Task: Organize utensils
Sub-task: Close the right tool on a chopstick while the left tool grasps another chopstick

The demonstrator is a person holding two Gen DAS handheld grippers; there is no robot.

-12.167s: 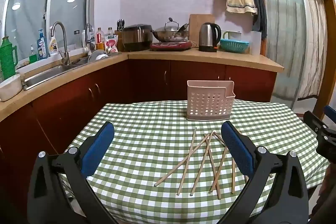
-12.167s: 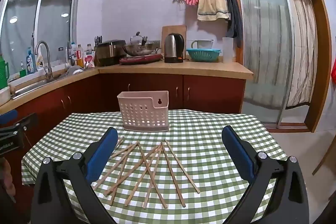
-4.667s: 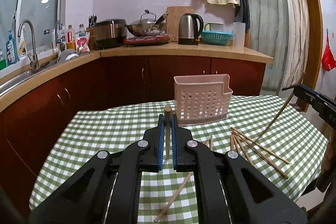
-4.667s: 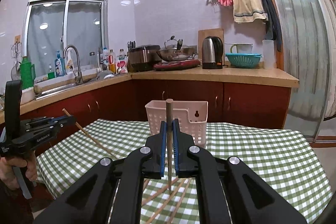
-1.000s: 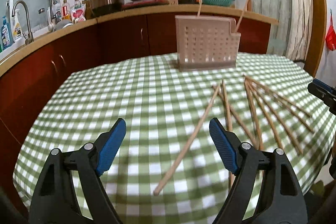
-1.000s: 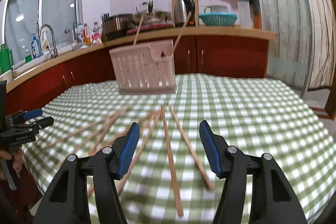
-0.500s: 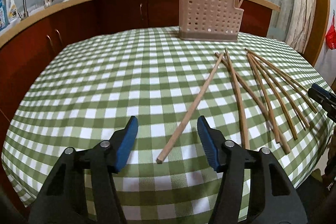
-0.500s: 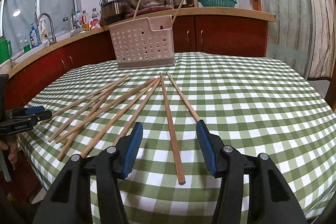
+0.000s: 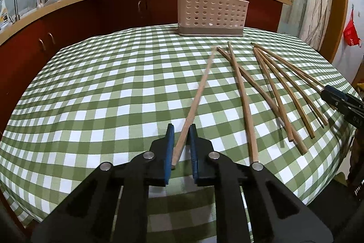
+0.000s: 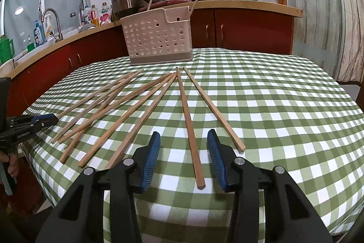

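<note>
Several wooden chopsticks [image 9: 276, 92] lie fanned on the green checked tablecloth [image 9: 109, 88]. A pink perforated utensil holder [image 9: 210, 10] stands at the table's far side with two chopsticks upright in it; it also shows in the right wrist view [image 10: 157, 38]. My left gripper [image 9: 181, 129] is nearly shut around the near end of one chopstick [image 9: 200, 90] that lies on the cloth. My right gripper [image 10: 183, 137] is open, its blue pads either side of the near end of another chopstick [image 10: 188, 120] on the cloth.
The table's near edge drops off just below both grippers. The other gripper shows at the right edge of the left wrist view [image 9: 343, 101] and at the left edge of the right wrist view [image 10: 27, 123]. A kitchen counter [image 10: 250, 6] with pots and a kettle runs behind.
My left gripper has closed in around the end of a chopstick. My right gripper has moved forward and low, its open pads now straddling a chopstick's near end.
</note>
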